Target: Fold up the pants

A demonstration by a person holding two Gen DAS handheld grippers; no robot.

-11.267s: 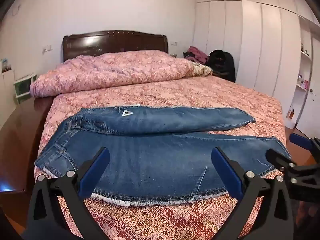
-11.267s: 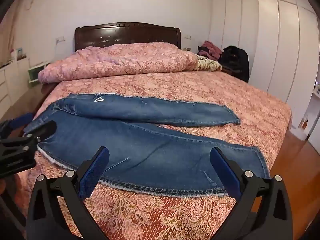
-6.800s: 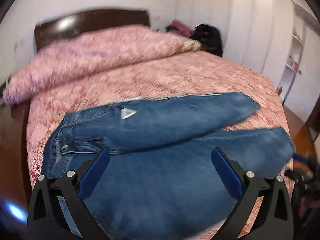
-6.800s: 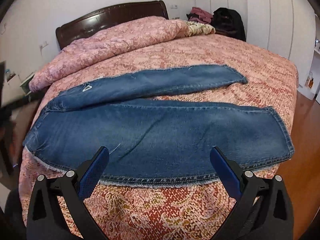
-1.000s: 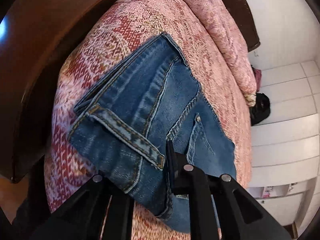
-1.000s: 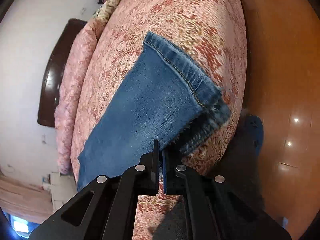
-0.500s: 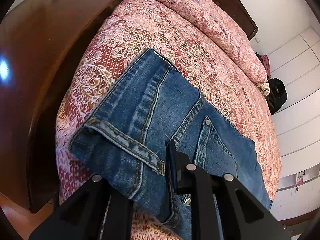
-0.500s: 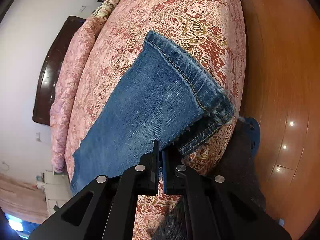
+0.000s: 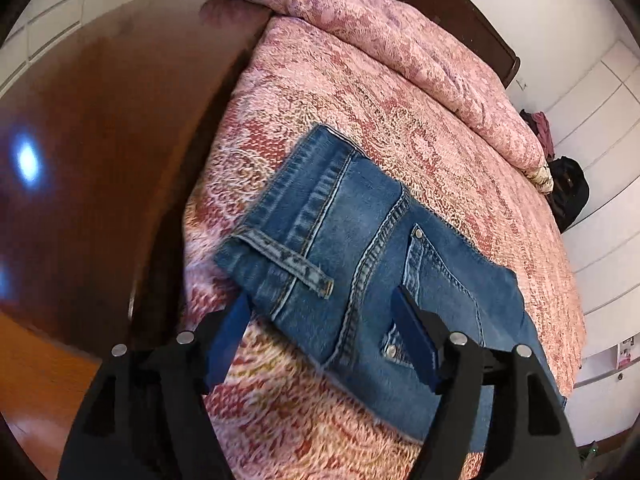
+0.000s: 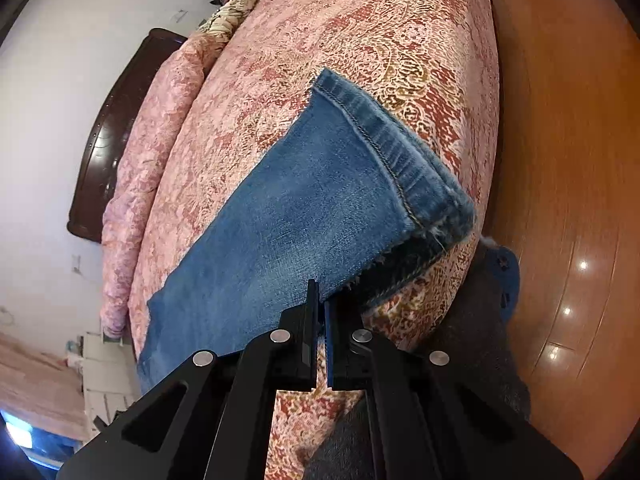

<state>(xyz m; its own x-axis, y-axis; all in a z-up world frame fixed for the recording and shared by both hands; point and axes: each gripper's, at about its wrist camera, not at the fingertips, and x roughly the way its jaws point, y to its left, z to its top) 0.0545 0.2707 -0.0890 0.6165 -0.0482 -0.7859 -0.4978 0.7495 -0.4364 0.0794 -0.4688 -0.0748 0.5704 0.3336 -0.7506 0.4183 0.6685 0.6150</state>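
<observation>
Blue denim pants [image 9: 360, 248] folded lengthwise on a bed with a pink patterned bedspread [image 9: 400, 120].

Left gripper [image 9: 320, 332]: jaws parted wide over the waistband end, holding nothing. Right gripper [image 10: 320, 320]: jaws nearly together, pinching the pants [image 10: 300, 216] at the side edge near the hem. The long axis runs along the bed's near edge, waistband toward the left, hem toward the right. No legible writing shows on the denim.

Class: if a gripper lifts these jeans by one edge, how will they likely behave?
The jeans likely drape limply: the hem already sags over the bed edge. Thick seams suggest some weight. The right gripper pinching one edge probably lifts only that layer.
</observation>
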